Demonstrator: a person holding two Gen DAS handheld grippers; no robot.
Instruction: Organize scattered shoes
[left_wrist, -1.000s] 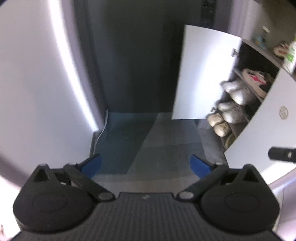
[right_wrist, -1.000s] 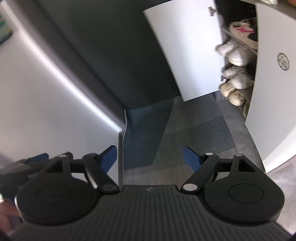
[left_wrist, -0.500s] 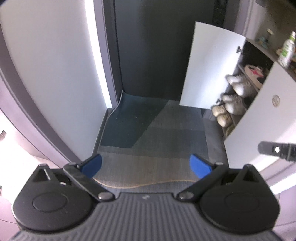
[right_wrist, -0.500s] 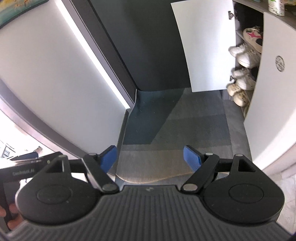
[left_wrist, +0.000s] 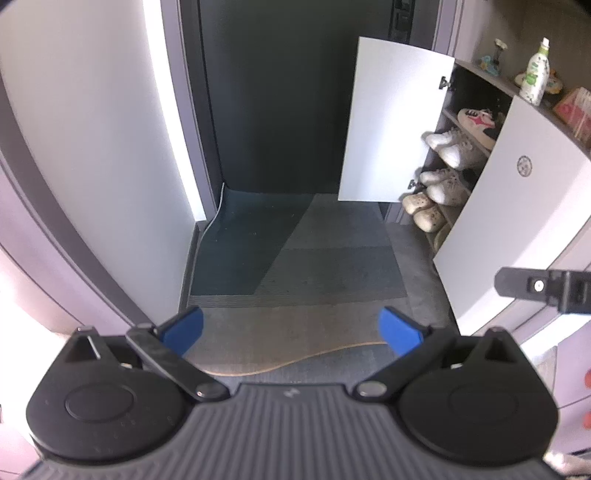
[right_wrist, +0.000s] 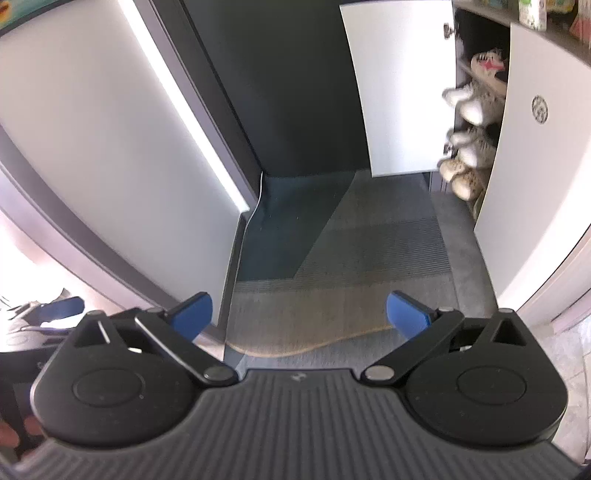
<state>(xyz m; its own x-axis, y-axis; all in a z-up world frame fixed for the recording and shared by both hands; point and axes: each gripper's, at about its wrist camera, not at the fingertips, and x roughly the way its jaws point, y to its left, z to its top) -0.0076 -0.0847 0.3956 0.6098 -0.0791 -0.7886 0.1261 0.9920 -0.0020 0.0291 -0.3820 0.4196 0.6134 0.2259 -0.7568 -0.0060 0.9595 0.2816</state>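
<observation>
A white shoe cabinet (left_wrist: 491, 206) stands open at the right of an entryway, with pairs of shoes on its shelves: white sneakers (left_wrist: 450, 146), pale clogs (left_wrist: 423, 210) at the bottom, a white shoe with a red star (left_wrist: 478, 120) above. The same shelves show blurred in the right wrist view, with the clogs (right_wrist: 461, 177) lowest. My left gripper (left_wrist: 291, 330) hangs open over the doormat with nothing between its blue fingers. My right gripper (right_wrist: 301, 314) is open, its jaws still opening, nothing between them. Both are well short of the cabinet.
A grey and teal doormat (left_wrist: 295, 258) covers the floor before a dark door (left_wrist: 277, 92). The open cabinet door (left_wrist: 391, 129) juts into the passage. A white wall (left_wrist: 92, 147) closes the left side. A bottle (left_wrist: 535, 72) and small items stand on the cabinet top.
Both grippers have drawn back from the door and cabinet, so more of the doormat and its front edge shows. The right gripper's fingers stand wider apart than before.
</observation>
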